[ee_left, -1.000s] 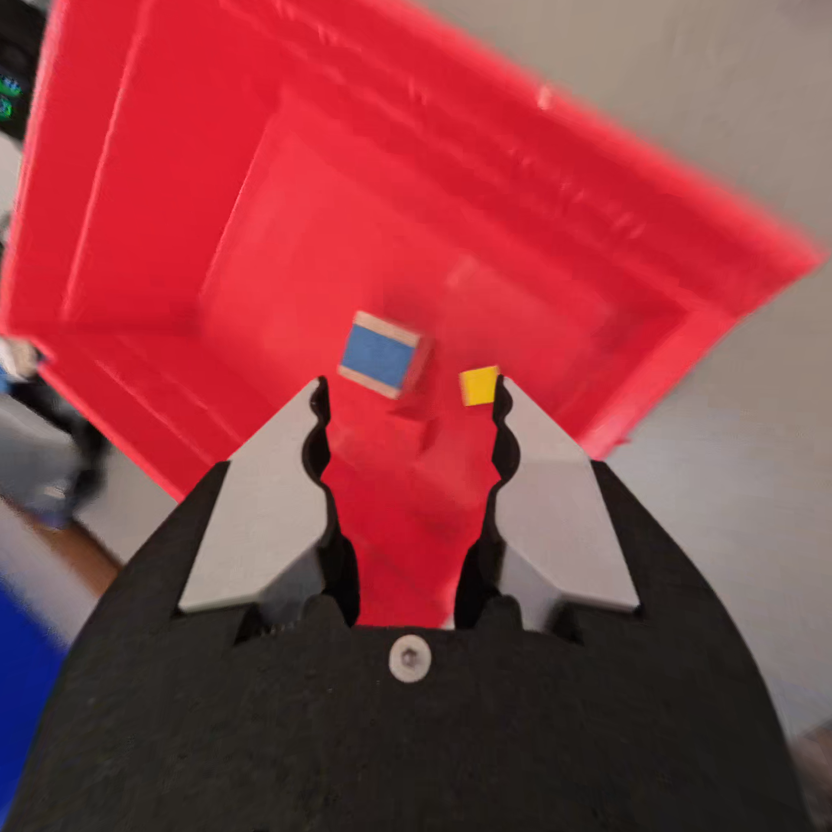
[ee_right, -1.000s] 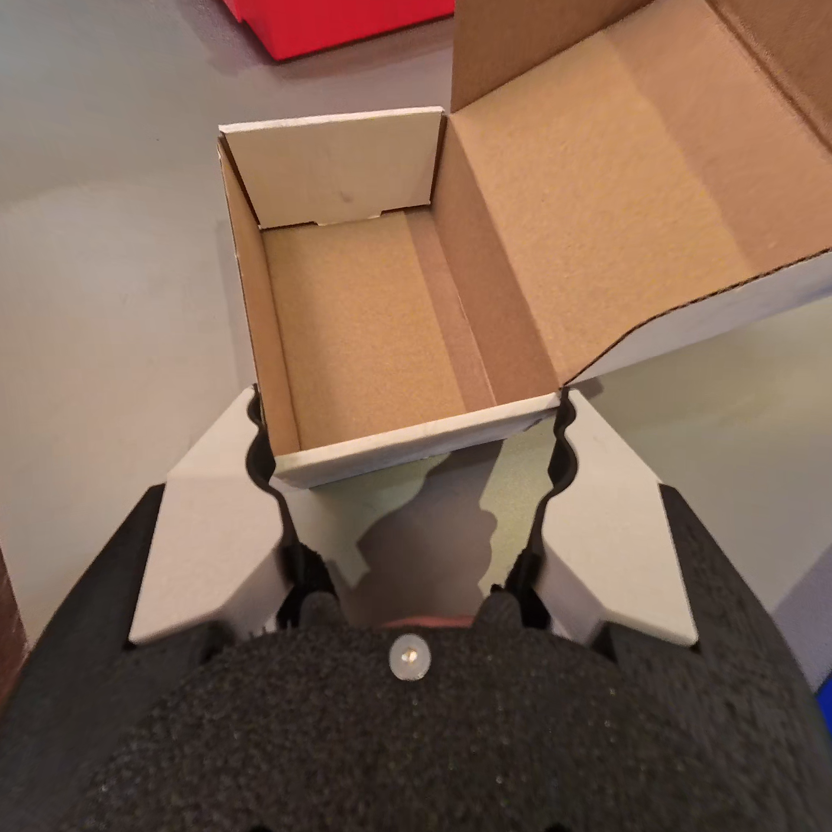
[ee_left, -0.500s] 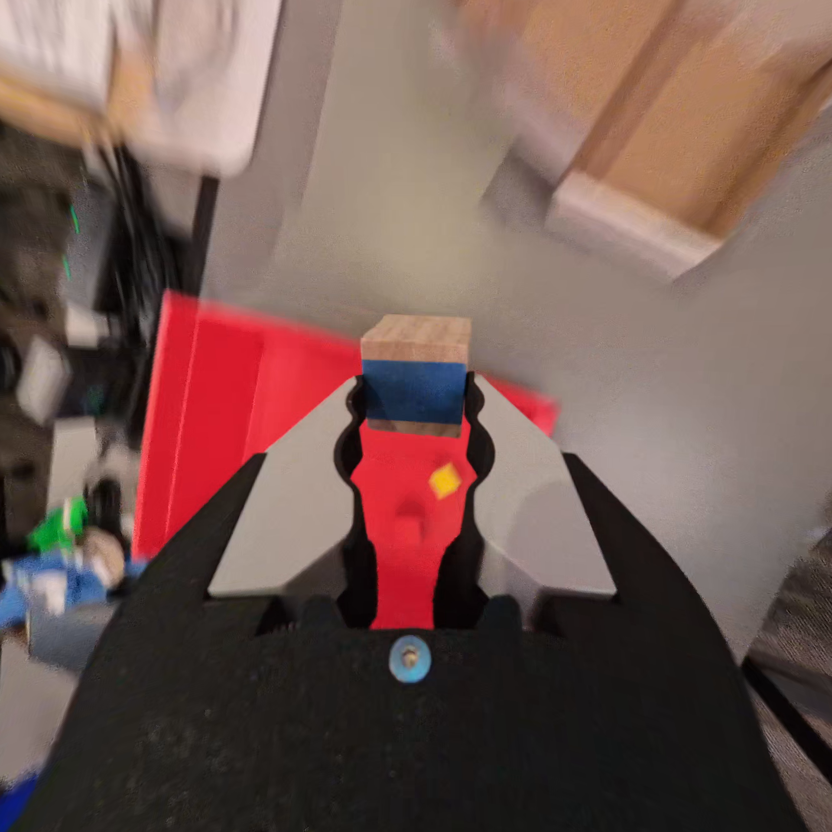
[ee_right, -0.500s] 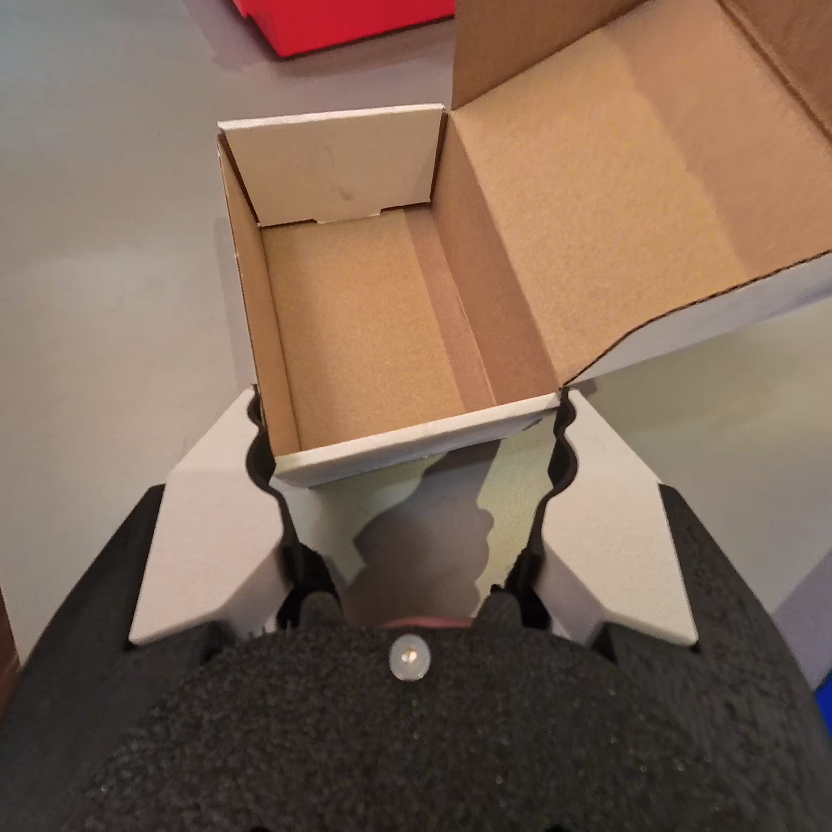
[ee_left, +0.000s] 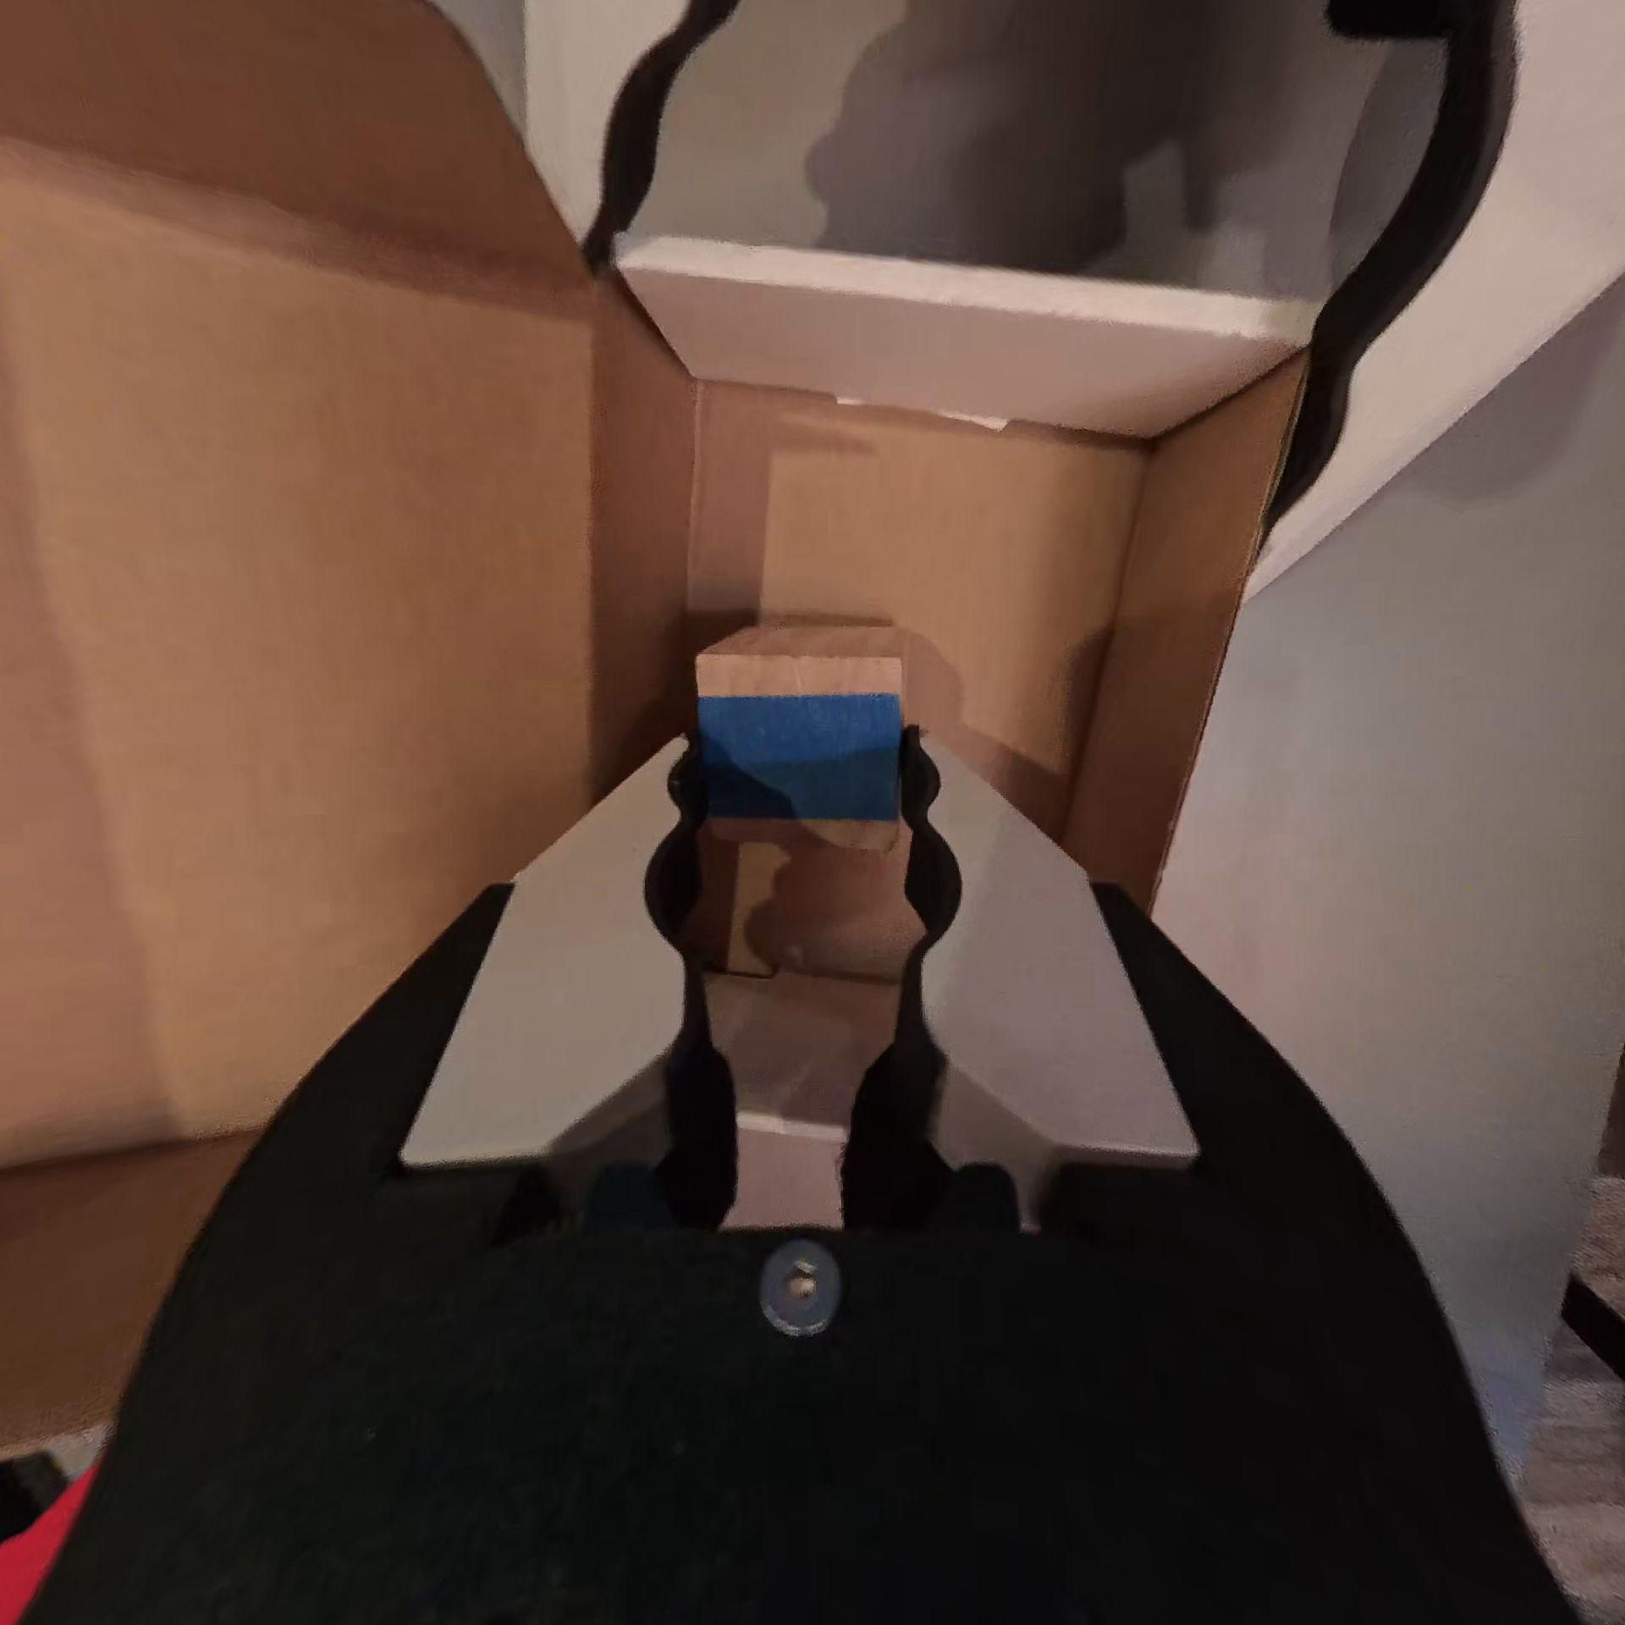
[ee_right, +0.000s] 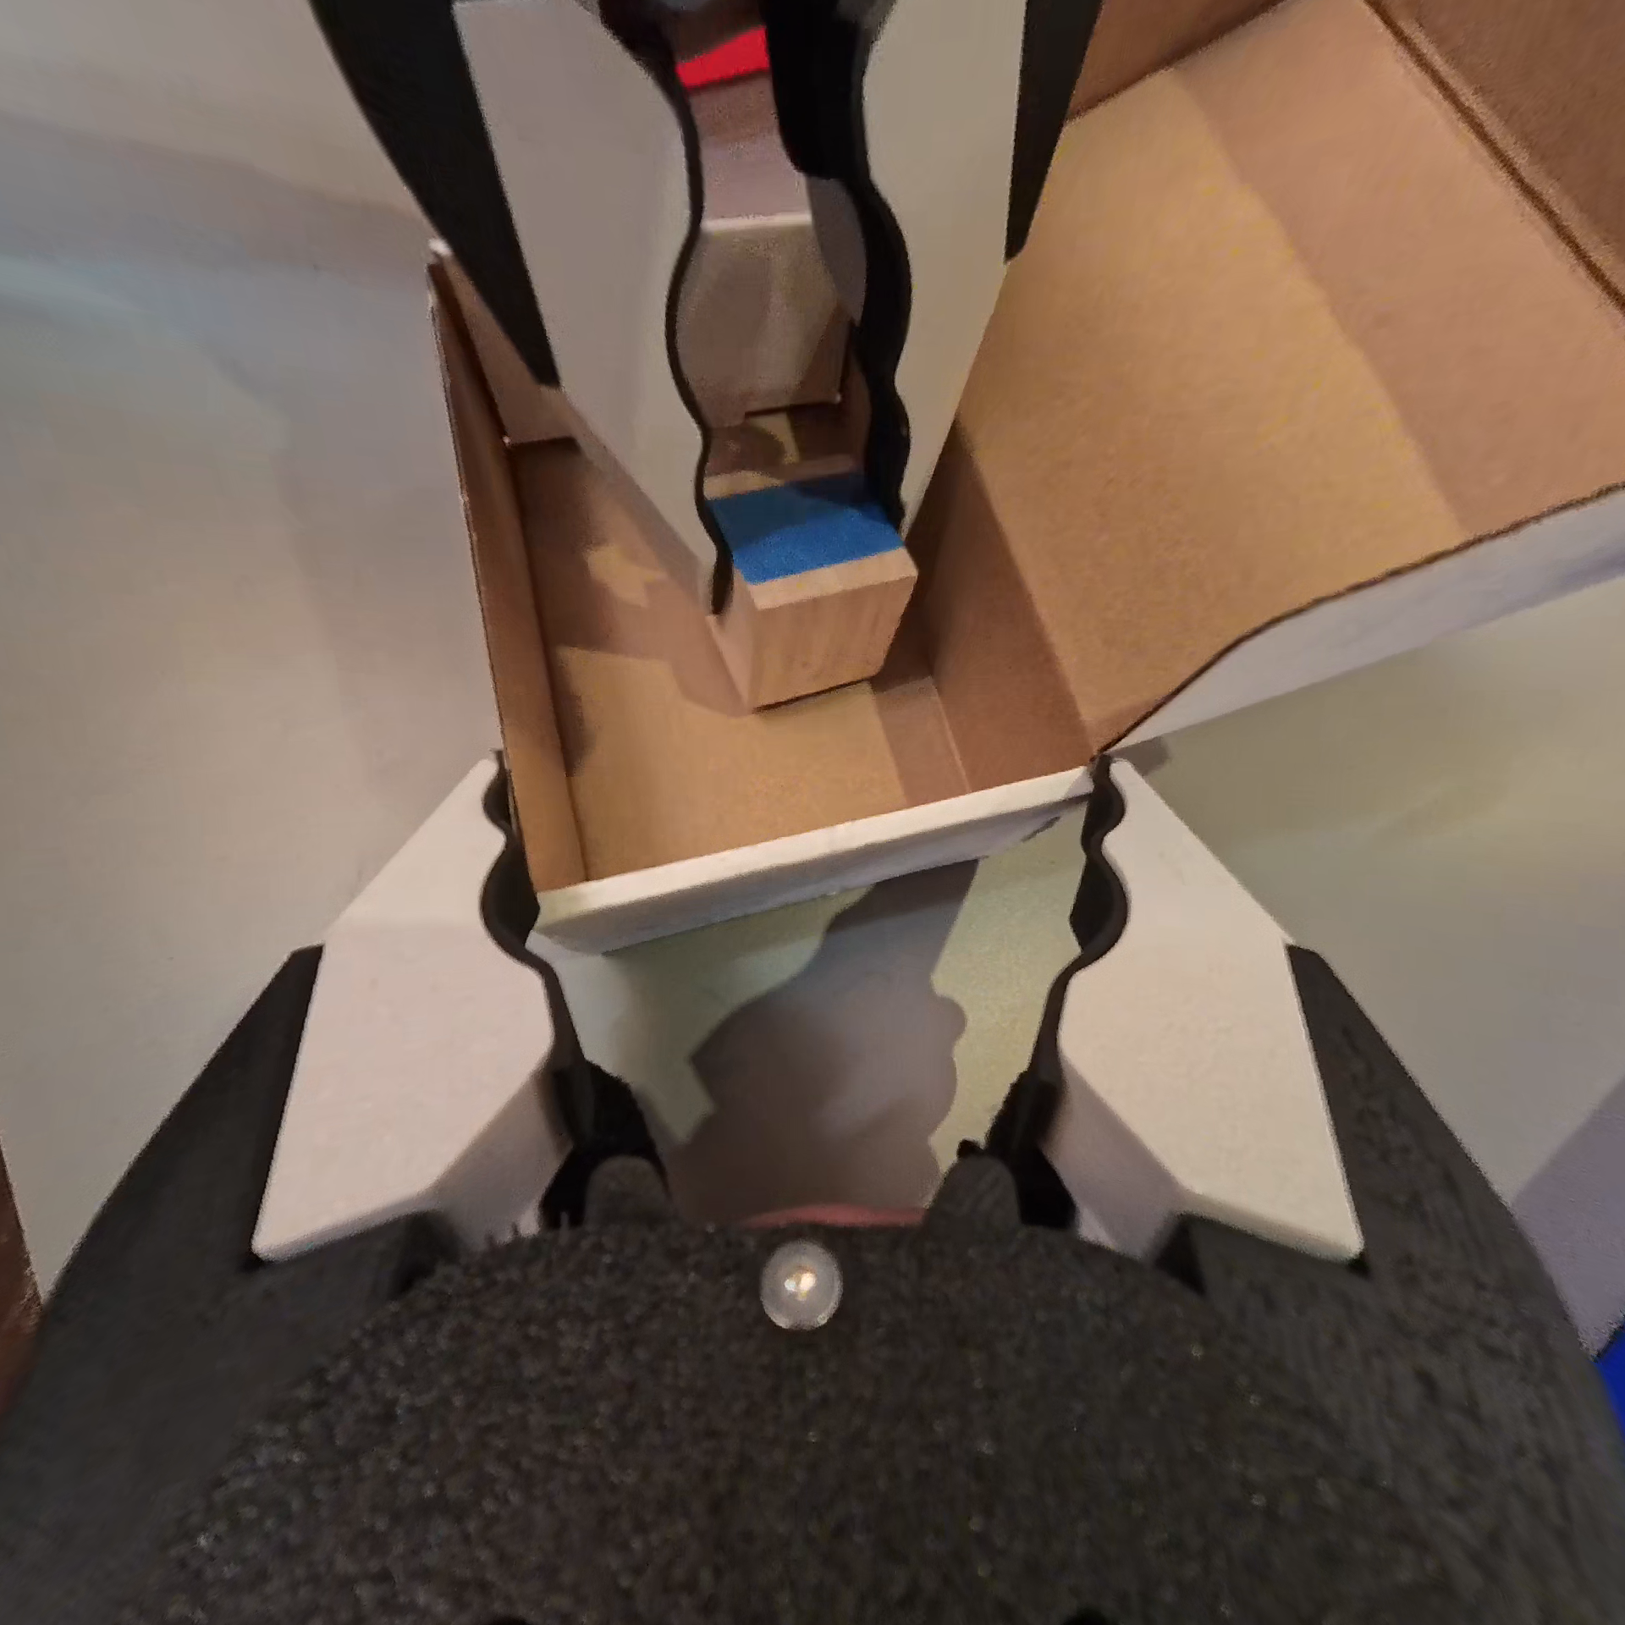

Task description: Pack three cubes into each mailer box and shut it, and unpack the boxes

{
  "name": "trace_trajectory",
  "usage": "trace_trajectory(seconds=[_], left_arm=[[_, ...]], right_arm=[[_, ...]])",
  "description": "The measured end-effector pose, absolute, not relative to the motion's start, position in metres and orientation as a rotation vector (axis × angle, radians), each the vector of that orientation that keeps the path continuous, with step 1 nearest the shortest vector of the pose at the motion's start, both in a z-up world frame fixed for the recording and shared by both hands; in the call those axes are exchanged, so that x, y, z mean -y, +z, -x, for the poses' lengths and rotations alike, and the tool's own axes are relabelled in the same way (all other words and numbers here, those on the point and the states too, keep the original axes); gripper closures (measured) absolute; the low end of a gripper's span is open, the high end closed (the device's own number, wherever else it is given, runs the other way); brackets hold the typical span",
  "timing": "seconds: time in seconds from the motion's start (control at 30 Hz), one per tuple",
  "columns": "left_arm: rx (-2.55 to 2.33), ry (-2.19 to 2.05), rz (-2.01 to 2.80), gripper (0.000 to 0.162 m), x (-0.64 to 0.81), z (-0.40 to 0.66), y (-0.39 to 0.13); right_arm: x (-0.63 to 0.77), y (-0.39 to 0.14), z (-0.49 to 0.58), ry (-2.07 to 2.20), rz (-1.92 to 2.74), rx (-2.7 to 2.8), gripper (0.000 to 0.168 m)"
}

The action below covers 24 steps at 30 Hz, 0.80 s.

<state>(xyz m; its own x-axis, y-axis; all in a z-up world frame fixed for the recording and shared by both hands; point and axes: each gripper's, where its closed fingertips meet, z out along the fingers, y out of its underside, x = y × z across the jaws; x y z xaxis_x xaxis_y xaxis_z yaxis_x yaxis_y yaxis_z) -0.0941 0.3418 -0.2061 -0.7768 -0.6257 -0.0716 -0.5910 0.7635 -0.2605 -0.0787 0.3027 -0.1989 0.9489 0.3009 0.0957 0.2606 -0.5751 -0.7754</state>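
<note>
An open cardboard mailer box (ee_right: 791,879) stands on the grey table, its lid (ee_right: 1231,396) folded back to the right. My right gripper (ee_right: 798,778) clasps the box's near end, one finger against each outer side. My left gripper (ee_left: 800,743) is shut on a wooden cube with a blue face (ee_left: 796,765) and holds it low inside the box, near the lid-side wall. In the right wrist view the left gripper (ee_right: 805,563) reaches down into the box with the cube (ee_right: 818,633). I cannot tell whether the cube touches the floor. No other cube shows in the box.
The box's far wall (ee_left: 950,325) sits between the right gripper's fingers at the top of the left wrist view. A sliver of the red bin (ee_right: 721,66) lies beyond the box. The table edge (ee_left: 1583,1319) is at the right, with floor below. My right fingertips sit around 6 centimetres from my left ones.
My left gripper shut on the blue cube in the red bin, lifted it, carried it over and lowered it into the mailer box. The right gripper has stayed on the box.
</note>
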Motion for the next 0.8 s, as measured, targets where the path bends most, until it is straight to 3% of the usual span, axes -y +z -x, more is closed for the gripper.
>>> trace_trajectory(seconds=[0.13,0.2,0.23,0.33,0.4,0.67,0.77,0.8], left_arm=[[-2.787,-0.301,0.972,0.119,-0.339,0.095,-0.207],[-2.74,-0.406,1.046,0.099,-0.342,0.1,-0.194],[-2.686,-0.488,1.087,0.098,-0.347,0.104,-0.178],[-2.473,-0.617,1.216,0.107,-0.404,0.135,-0.12],[-2.356,-0.474,1.347,0.116,-0.473,0.17,-0.105],[-2.314,-0.131,1.962,0.117,-0.585,0.251,-0.204],[-2.365,-0.015,1.984,0.142,-0.587,0.265,-0.221],[-2.357,-0.017,1.951,0.142,-0.586,0.263,-0.217]], right_arm=[[-0.303,-0.199,0.079,0.06,2.211,0.393,0.043],[-0.303,-0.199,0.079,0.052,2.211,0.398,0.043],[-0.302,-0.199,0.079,0.05,2.212,0.399,0.043],[-0.302,-0.199,0.079,0.046,2.208,0.396,0.043],[-0.302,-0.199,0.079,0.046,2.208,0.39,0.043],[-0.302,-0.199,0.078,0.05,2.222,0.387,0.043],[-0.302,-0.199,0.079,0.041,2.219,0.388,0.043],[-0.302,-0.199,0.079,0.042,2.219,0.387,0.043]])
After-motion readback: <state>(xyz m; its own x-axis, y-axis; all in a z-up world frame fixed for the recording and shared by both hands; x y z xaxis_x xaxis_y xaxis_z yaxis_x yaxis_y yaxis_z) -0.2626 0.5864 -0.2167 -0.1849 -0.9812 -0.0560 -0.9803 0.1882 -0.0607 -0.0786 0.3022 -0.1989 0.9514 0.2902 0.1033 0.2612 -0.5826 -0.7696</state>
